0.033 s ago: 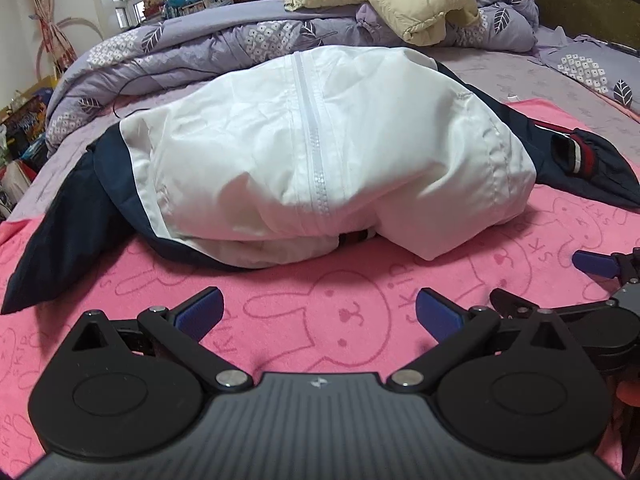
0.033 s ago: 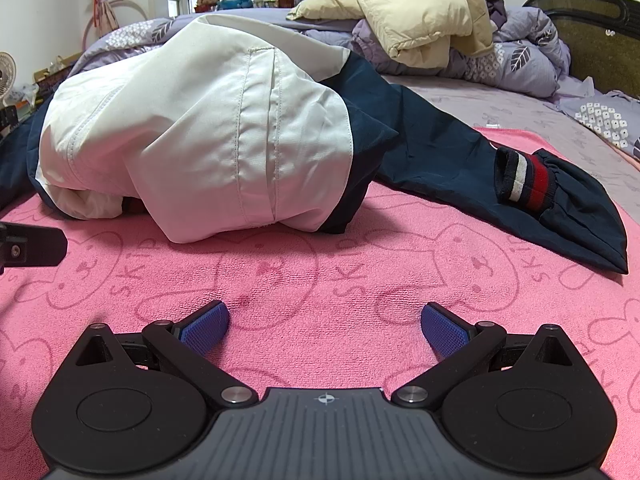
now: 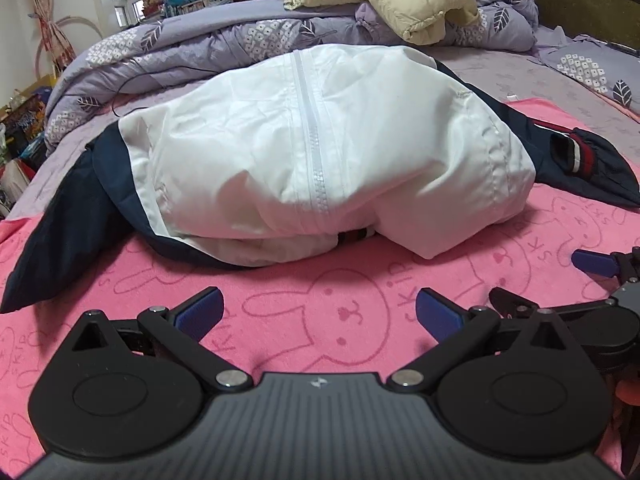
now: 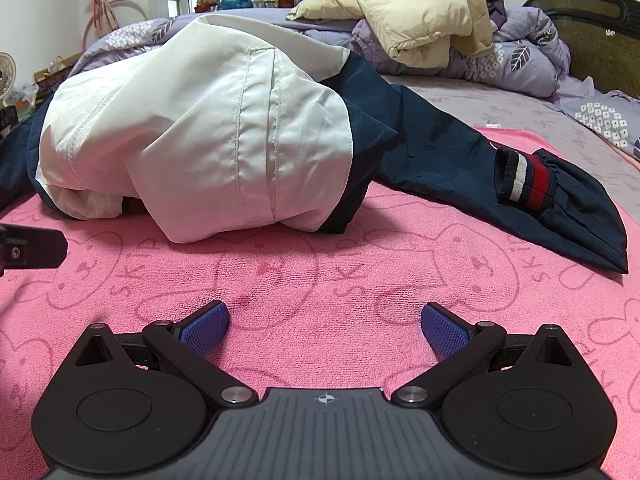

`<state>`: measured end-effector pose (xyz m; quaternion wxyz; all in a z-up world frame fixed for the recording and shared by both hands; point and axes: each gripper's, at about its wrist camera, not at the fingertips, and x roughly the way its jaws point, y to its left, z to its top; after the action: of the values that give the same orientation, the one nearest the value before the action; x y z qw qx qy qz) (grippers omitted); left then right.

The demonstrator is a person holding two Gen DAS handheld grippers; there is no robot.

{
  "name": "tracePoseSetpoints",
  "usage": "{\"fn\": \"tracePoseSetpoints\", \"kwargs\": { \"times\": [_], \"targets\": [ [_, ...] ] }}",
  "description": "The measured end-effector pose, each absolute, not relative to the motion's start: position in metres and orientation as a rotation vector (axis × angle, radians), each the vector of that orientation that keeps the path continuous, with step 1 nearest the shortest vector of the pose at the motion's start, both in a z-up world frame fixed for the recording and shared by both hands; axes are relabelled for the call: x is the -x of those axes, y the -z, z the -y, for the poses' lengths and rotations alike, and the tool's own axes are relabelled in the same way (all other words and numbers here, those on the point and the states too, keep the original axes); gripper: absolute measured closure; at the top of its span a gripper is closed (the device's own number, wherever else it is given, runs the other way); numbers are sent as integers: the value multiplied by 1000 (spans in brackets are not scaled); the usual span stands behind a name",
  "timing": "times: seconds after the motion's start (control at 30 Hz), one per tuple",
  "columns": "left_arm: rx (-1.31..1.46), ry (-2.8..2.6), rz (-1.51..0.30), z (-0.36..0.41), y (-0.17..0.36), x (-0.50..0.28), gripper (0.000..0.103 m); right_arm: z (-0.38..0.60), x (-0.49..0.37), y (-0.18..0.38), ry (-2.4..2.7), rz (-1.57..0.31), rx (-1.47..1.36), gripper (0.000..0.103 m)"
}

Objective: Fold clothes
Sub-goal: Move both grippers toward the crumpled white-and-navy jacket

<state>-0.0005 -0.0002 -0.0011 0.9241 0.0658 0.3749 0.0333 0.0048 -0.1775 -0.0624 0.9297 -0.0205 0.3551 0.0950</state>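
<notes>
Nothing has shifted vs. the earlier frame: jacket, both grippers and blanket sit as before in both views.

Left wrist view: left gripper (image 3: 318,312) hovers low over the pink blanket (image 3: 320,284), fingers spread wide, holding nothing. White-and-navy jacket (image 3: 320,152) lies just ahead on the bed, bunched into a rounded mound, zipper (image 3: 316,160) running down its middle toward the camera. One navy sleeve (image 3: 56,240) trails out to the left; the other, w/ striped cuff (image 3: 576,156), lies off to the right. Tip of the right gripper shows at the right edge.

Right wrist view: right gripper (image 4: 324,324) also sits low over the blanket, fingers wide apart and empty. Jacket mound is ahead-left; the navy sleeve w/ striped cuff (image 4: 528,180) stretches out to the right, flat on the blanket.

Status: jacket is heaped w/ both sleeves splayed, not a flat, squared fold. Whether it is partly folded or only gathered cannot be told.

Risks:
- Fabric looks slick and puffy; a shallow pinch would prob. slip off or catch only the top layer.
- Lifting the mound by one point would likely let it unroll.
- Loose sleeves may drag or tuck under unevenly.
- Pinching too low could snag the blanket along w/ the jacket.
</notes>
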Motion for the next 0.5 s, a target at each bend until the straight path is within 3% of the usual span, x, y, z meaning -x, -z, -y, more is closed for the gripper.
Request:
{"fn": "tracePoseSetpoints", "kwargs": {
  "times": [0.5],
  "targets": [
    [-67, -87, -851, -31, -1, 0, 0, 176, -5, 58, -205, -738, 29, 0]
  ]
}}
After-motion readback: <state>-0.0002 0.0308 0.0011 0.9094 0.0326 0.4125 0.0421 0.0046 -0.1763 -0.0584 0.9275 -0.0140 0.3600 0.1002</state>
